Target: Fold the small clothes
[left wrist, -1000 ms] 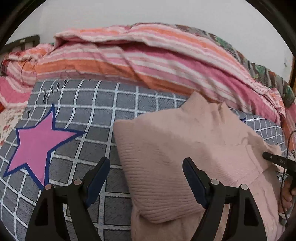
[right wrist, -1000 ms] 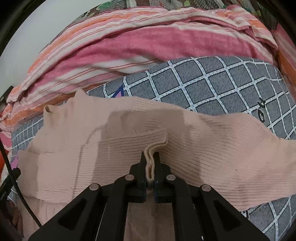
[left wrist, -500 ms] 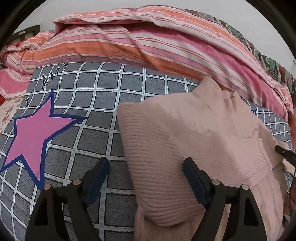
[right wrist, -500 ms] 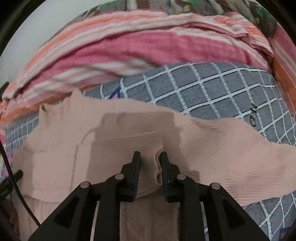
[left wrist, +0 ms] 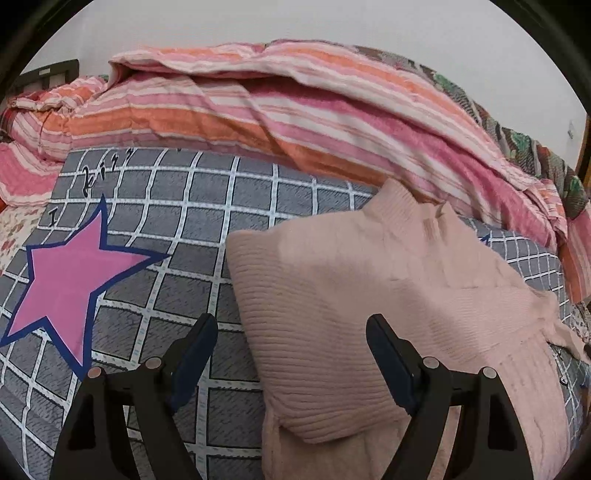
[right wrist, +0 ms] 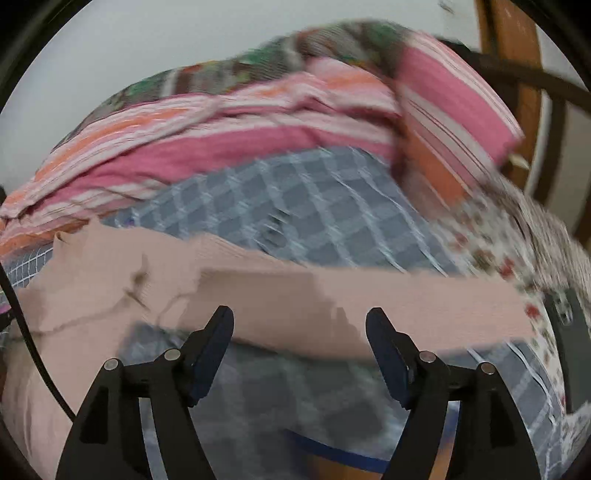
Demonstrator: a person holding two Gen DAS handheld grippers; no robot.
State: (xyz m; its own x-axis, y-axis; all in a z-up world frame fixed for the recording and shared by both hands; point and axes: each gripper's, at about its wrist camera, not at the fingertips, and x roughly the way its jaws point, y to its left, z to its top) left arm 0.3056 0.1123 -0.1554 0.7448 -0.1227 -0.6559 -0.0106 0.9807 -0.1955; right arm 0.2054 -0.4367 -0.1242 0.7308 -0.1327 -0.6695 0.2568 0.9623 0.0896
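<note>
One pink sweater [left wrist: 369, 295] on bed; 2 grippers, L gripper [left wrist: 291, 354] & R gripper [right wrist: 299, 350], both spread, empty.

Right tongs [right wrist: 299, 354] spread, empty; pink sweater [right wrist: 258, 295] sleeve stretched ahead, blurred.

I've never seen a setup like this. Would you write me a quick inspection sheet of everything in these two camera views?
Surface: grey checked bedsheet with a pink star print.
Job's things: pale pink ribbed knit sweater, partly folded, one sleeve stretched out sideways.
Clutter: pink and orange striped quilt bunched along the back.
Grippers: left gripper and right gripper, jaws wide apart, holding nothing.
Cables: black cable at the right view's edge.
Surroundings: white wall; wooden frame.
</note>
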